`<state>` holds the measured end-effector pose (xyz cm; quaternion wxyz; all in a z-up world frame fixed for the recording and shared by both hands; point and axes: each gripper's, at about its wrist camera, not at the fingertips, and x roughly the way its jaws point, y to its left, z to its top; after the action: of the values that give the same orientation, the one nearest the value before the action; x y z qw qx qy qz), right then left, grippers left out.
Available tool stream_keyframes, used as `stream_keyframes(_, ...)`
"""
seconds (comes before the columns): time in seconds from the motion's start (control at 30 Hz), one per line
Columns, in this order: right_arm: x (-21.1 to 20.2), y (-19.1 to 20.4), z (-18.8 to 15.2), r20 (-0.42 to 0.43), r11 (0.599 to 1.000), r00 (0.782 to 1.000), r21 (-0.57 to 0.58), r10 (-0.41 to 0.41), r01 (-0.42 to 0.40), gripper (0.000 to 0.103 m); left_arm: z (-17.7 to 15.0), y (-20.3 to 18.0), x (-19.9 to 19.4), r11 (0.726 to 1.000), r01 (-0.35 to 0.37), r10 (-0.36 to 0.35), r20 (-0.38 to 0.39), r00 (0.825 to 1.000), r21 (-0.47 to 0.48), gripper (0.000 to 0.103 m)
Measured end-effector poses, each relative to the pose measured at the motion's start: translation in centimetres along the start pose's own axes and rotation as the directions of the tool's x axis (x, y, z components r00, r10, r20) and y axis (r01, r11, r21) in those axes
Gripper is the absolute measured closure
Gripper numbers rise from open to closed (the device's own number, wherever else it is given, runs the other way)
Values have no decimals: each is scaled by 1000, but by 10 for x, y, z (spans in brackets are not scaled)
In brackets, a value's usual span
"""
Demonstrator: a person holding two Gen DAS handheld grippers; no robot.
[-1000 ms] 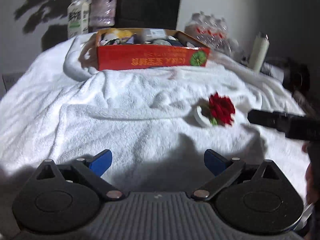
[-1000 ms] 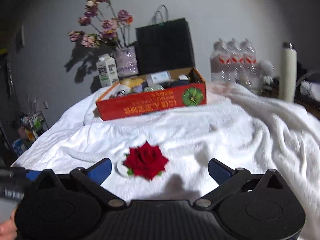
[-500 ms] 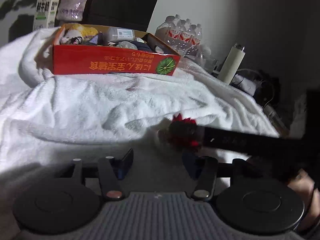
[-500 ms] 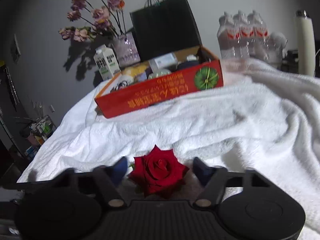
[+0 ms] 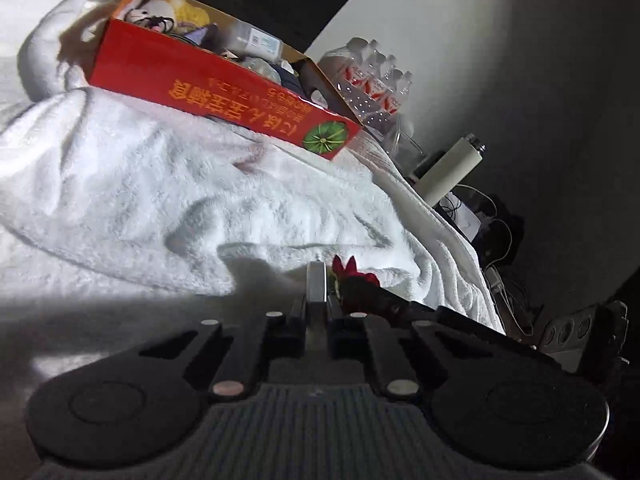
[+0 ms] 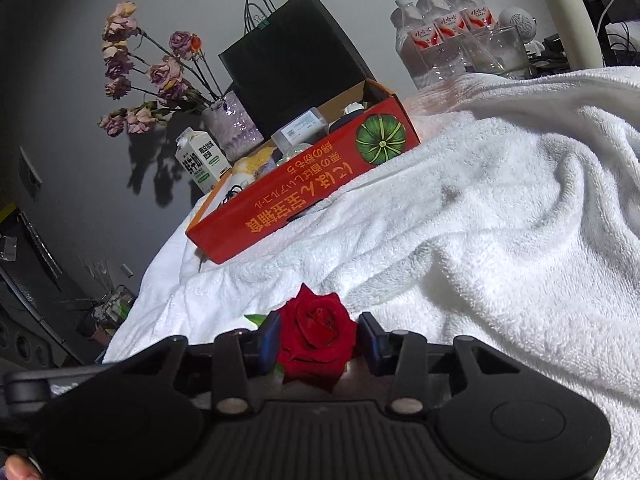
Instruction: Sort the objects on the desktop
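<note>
A red rose [image 6: 316, 326] sits between the blue pads of my right gripper [image 6: 317, 334], which is shut on it just above the white towel [image 6: 480, 240]. In the left wrist view the rose [image 5: 352, 280] shows just right of my left gripper [image 5: 317, 284], whose fingers are closed together with nothing between them. The red cardboard box [image 6: 304, 196] holding several small items lies further back on the towel; it also shows in the left wrist view [image 5: 224, 92].
Behind the box stand a black paper bag [image 6: 296, 60], a vase of dried flowers [image 6: 228, 120], a milk carton [image 6: 200, 160] and a pack of water bottles [image 6: 444, 36]. A cream flask [image 5: 450, 172] and cables lie off the towel's right edge.
My right gripper closed on the rose and lifted it slightly. My left gripper shut fully and both views tilted; the left moved closer beside the rose.
</note>
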<state>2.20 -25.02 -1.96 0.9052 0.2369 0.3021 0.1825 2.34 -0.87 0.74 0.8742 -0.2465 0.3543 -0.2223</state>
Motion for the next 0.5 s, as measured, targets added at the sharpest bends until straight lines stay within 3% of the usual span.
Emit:
stream_keyframes(0.07,0,-1,0,2,1000,1000,3,-2,2,65,1,2,-3,997,-69,69,6,998,16,93)
stream_keyframes(0.23,-15,6,-3,33,998,999,-40,-40,41,67,-3,0,-30,991,-124,120,71,990,52,93)
stream_keyframes(0.4,-50,29,-7,121,979,986,-155,-115,133,68,-11,-10,-56,968,-232,219,130,967,93,93)
stream_keyframes(0.5,-69,43,-8,174,962,975,-208,-141,176,68,-18,-22,-74,944,-304,277,190,942,131,93)
